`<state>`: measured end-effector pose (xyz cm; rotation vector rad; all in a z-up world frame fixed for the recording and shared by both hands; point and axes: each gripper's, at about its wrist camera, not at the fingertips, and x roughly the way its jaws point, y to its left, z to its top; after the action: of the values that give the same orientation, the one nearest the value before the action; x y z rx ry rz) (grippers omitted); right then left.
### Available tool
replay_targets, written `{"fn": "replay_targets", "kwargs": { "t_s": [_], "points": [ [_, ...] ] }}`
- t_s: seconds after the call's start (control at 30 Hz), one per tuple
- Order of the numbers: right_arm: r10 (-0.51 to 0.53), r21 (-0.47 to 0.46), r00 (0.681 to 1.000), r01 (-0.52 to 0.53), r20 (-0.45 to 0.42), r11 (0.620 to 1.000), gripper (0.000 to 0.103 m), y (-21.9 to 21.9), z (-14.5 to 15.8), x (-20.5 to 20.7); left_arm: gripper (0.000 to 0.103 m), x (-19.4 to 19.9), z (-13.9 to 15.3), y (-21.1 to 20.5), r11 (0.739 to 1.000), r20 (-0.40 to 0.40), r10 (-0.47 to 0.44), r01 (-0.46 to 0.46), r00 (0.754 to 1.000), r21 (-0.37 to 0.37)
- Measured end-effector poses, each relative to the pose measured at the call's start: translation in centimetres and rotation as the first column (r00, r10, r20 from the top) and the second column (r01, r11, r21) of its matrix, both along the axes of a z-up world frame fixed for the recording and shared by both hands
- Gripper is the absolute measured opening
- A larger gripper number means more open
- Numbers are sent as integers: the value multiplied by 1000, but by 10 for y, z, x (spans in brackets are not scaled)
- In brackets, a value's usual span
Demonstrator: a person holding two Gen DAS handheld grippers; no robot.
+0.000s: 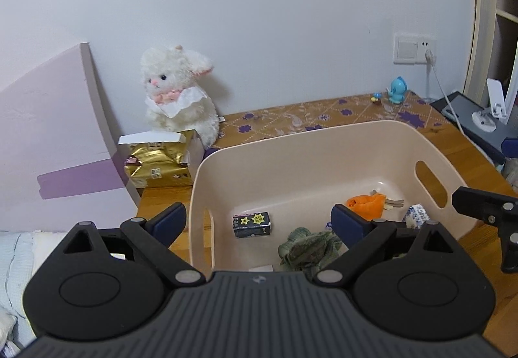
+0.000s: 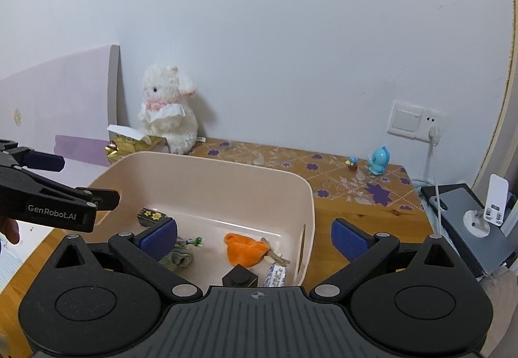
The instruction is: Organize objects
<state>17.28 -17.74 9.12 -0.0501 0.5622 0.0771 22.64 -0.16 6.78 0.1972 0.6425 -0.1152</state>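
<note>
Beige bin (image 1: pixel 310 144) holds one orange pouch (image 1: pixel 367 205); left gripper (image 1: pixel 259 222) and right gripper (image 2: pixel 255 238) gape empty.

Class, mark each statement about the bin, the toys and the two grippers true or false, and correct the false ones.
1. The orange cloth lies inside the beige bin. True.
2. The left gripper holds the dark starred box. False: it is open and empty; the box lies in the bin.
3. The white plush rabbit sits in the bin. False: it sits against the wall behind it.
4. The right gripper is open. True.
</note>
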Motion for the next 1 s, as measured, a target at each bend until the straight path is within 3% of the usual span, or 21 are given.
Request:
{"fn": "replay_targets", "kwargs": {
  "t_s": [0.5, 1.0],
  "points": [
    [-7, 17, 996, 6, 94, 1000, 103, 3, 21, -69, 97, -81, 19, 10, 996, 99, 64, -58, 993, -61],
    [-6, 65, 993, -2, 120, 998, 103, -6, 20, -137, 97, -155, 25, 18, 994, 158, 83, -70, 984, -85]
  ]
}}
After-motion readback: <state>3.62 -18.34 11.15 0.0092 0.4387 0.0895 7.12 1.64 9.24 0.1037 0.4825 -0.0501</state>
